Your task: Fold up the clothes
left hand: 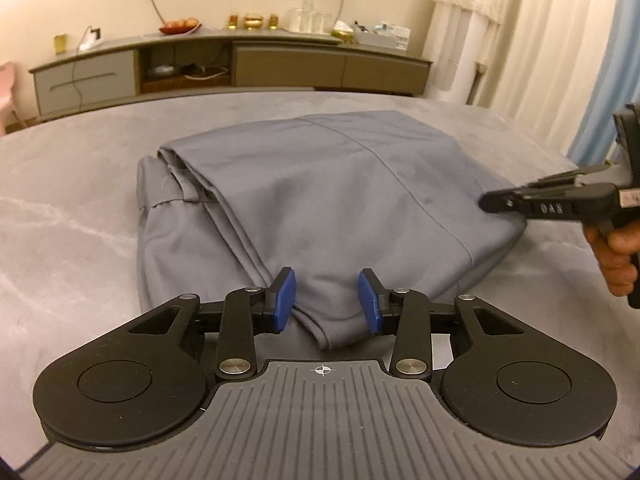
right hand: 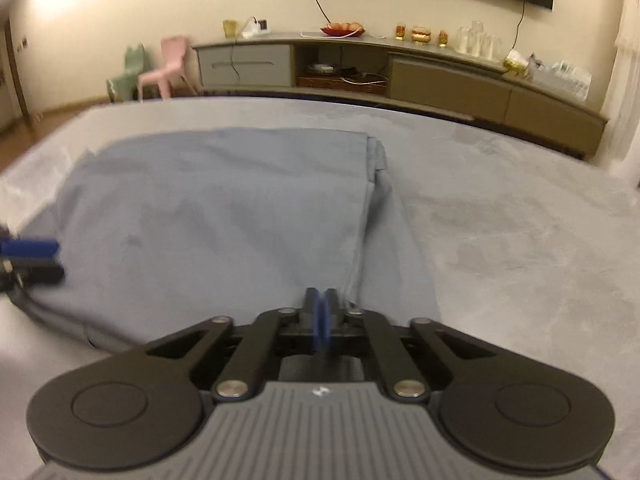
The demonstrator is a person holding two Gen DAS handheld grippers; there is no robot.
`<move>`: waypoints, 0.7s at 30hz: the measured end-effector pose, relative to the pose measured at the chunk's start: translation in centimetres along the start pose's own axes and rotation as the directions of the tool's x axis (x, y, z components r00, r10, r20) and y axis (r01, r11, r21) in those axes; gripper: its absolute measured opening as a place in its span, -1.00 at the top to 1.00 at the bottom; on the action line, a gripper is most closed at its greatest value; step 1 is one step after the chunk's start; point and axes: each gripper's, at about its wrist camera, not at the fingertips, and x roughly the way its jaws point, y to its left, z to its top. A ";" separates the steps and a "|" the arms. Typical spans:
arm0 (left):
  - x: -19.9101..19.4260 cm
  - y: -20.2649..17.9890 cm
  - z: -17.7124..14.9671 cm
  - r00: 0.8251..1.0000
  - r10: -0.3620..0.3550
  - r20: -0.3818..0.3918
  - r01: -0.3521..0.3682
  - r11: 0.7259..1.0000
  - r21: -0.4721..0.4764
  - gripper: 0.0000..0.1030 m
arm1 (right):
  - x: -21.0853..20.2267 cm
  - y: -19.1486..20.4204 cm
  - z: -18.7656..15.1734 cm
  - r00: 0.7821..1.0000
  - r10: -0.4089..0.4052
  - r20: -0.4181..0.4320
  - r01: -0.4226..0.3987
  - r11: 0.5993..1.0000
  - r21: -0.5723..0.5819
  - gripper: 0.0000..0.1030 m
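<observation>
Left wrist view: we are holding the left tongs (left hand: 327,300) open, astride the near corner of the folded grey garment (left hand: 320,200) lying on the grey surface (left hand: 80,208); the right tongs (left hand: 490,202) are reaching in sideways. A sideboard (left hand: 224,64) is standing behind.

Right wrist view: our right tongs (right hand: 321,312) are sitting closed at the garment's near edge, gripping nothing we can make out; a pink chair (right hand: 166,66) is standing beyond.

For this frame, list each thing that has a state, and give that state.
Grey garment: folded into a layered stack, lying on the grey surface.
Left gripper: open, near edge of the garment between its blue pads.
Right gripper: shut at the garment's near edge; whether it pinches cloth is unclear.
</observation>
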 end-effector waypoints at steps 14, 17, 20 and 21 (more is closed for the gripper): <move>-5.3 6.0 -3.3 0.986 0.071 0.153 -0.025 0.959 -0.284 0.29 | -6.8 0.5 -0.4 0.978 -0.042 0.203 0.041 0.999 0.012 0.56; -3.5 5.8 -3.8 0.989 0.131 0.062 -0.115 0.969 -0.219 0.30 | -4.4 2.7 -1.4 0.987 0.049 0.151 -0.042 0.998 -0.046 0.49; -3.1 6.2 -3.8 0.983 0.178 0.032 -0.168 0.964 -0.205 0.30 | -1.7 1.4 -2.5 0.998 -0.033 0.045 0.034 0.999 -0.020 0.44; -3.3 6.4 -3.8 0.981 0.194 0.020 -0.186 0.960 -0.209 0.28 | -1.7 0.3 -2.4 0.999 -0.034 0.034 0.033 0.999 0.030 0.47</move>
